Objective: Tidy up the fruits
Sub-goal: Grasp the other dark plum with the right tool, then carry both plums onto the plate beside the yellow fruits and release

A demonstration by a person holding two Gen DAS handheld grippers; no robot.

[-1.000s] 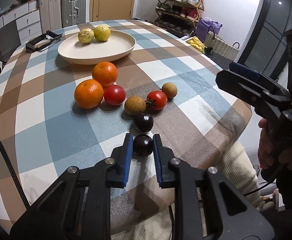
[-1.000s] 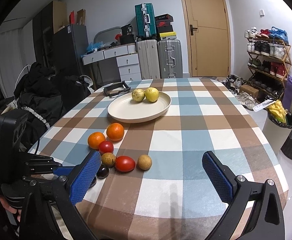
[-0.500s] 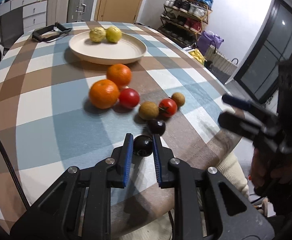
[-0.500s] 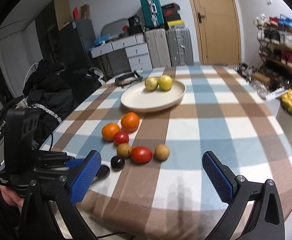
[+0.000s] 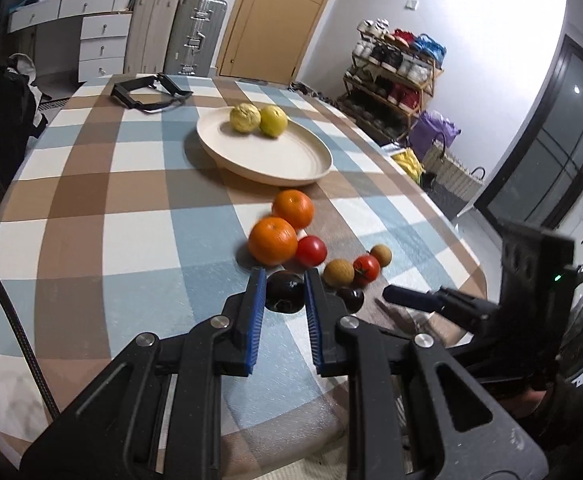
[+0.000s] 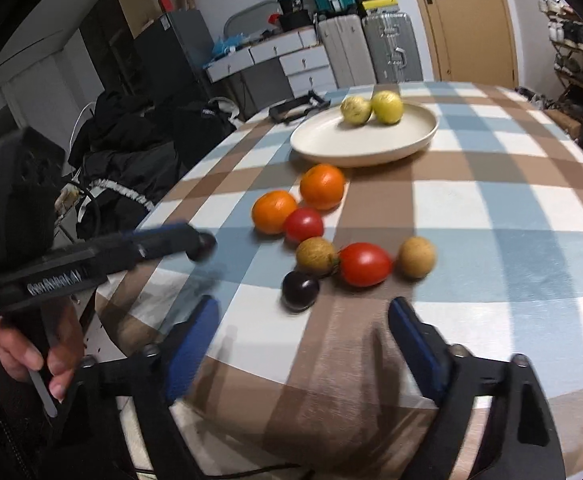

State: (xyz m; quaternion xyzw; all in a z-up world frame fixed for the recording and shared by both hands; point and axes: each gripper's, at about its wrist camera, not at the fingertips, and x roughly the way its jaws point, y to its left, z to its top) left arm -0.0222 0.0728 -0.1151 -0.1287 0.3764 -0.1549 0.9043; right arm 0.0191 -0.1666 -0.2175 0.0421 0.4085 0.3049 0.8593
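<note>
**Dark plum held in left fingers, lifted off worktop**

The checked worktop is seen in both wrist views. A cream plate is set toward its far side, with two yellow-green fruits carried on it, touching each other. Two oranges are placed just in front of the plate. Near them, one red tomato, a second tomato, two tan round fruits and a second dark plum are grouped close together.

The left gripper is narrowed onto a dark plum, which is pinched between the blue pads above the cloth. The right gripper is spread wide, nothing held, positioned just short of the plum on the cloth.
</note>
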